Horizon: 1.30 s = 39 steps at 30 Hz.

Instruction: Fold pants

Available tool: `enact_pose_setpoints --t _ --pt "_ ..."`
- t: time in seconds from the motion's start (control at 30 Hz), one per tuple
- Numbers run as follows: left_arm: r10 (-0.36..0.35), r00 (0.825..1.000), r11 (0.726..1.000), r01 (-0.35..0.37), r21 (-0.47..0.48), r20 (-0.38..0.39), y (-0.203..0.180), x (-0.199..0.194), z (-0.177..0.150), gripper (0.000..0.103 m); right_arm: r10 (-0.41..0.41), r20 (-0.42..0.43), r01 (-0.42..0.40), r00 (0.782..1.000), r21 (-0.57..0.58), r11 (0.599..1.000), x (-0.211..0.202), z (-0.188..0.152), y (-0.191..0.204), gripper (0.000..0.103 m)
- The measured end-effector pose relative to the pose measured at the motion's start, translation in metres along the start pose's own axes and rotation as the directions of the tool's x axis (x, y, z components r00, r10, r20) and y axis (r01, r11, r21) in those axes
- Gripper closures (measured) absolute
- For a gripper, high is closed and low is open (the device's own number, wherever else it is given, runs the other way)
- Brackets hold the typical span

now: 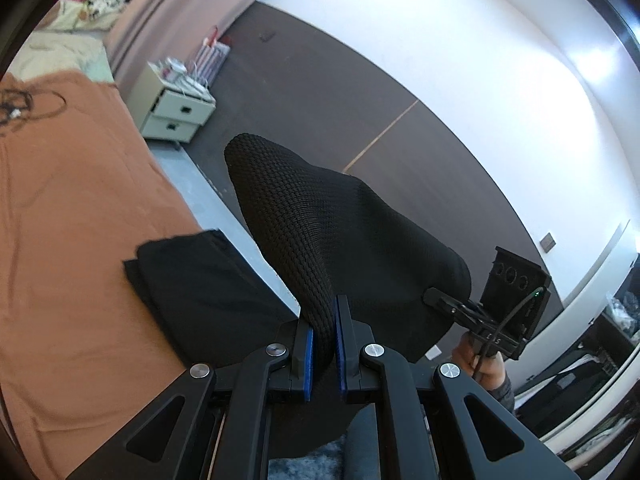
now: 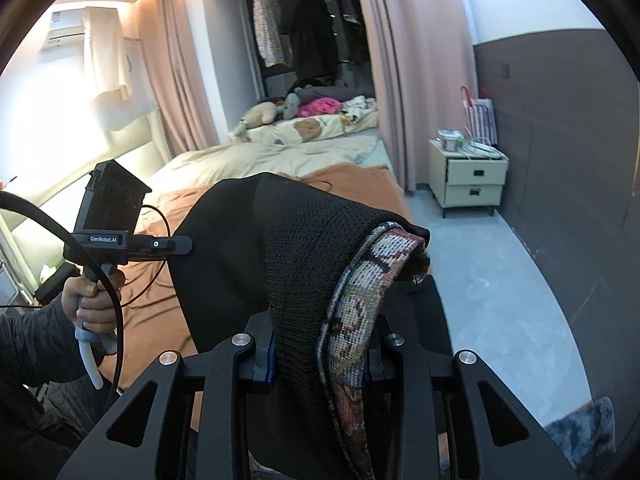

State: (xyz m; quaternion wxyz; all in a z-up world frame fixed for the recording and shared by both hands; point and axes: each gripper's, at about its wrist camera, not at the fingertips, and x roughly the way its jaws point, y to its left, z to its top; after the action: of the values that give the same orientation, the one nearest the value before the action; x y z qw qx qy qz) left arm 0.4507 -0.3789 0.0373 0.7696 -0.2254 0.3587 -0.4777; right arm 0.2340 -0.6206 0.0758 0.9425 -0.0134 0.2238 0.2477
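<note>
Here, orange bedspread (image 1: 80,208) under folded garment (image 1: 200,280); nightstand (image 2: 468,176) beyond.

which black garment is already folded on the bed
The flat black folded garment lying on the orange sheet; the knit pants are held up by both tools.

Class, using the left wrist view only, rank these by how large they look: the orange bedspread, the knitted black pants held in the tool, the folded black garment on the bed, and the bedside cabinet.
1. orange bedspread
2. knitted black pants, though nearness to the camera inflates them
3. folded black garment
4. bedside cabinet, farthest away, so its apparent size is shrunk
</note>
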Motion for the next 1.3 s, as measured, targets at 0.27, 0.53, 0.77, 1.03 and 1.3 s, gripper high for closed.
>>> enact_pose_setpoints --t 0.27,0.53,0.77,1.03,1.3 --pt "-0.010 0.998 0.999 0.008 -0.031 -0.058 0.027 0.048 0.002 0.094 -0.041 -0.051 0.044 0.998 0.047 0.998 0.016 0.004 0.005 0.077" --pt "0.017 0.996 0.997 -0.023 -0.076 -0.085 0.068 0.075 0.006 0.094 -0.049 -0.118 0.058 0.992 0.073 0.996 0.057 0.016 0.025 0.077" --pt "0.042 0.998 0.996 -0.045 -0.074 -0.047 0.091 0.074 0.004 0.094 -0.037 -0.085 0.043 0.996 0.067 0.997 0.074 0.031 0.041 0.074" --pt "0.154 0.971 0.962 -0.189 -0.196 -0.181 0.140 0.089 -0.022 0.089 -0.203 -0.318 0.261 0.926 0.151 0.953 0.110 0.011 0.052 0.042" --pt "0.167 0.976 0.949 -0.198 -0.246 -0.140 0.145 0.081 -0.018 0.060 -0.205 -0.208 0.246 0.956 0.197 0.949 0.068 0.034 0.098 0.042"
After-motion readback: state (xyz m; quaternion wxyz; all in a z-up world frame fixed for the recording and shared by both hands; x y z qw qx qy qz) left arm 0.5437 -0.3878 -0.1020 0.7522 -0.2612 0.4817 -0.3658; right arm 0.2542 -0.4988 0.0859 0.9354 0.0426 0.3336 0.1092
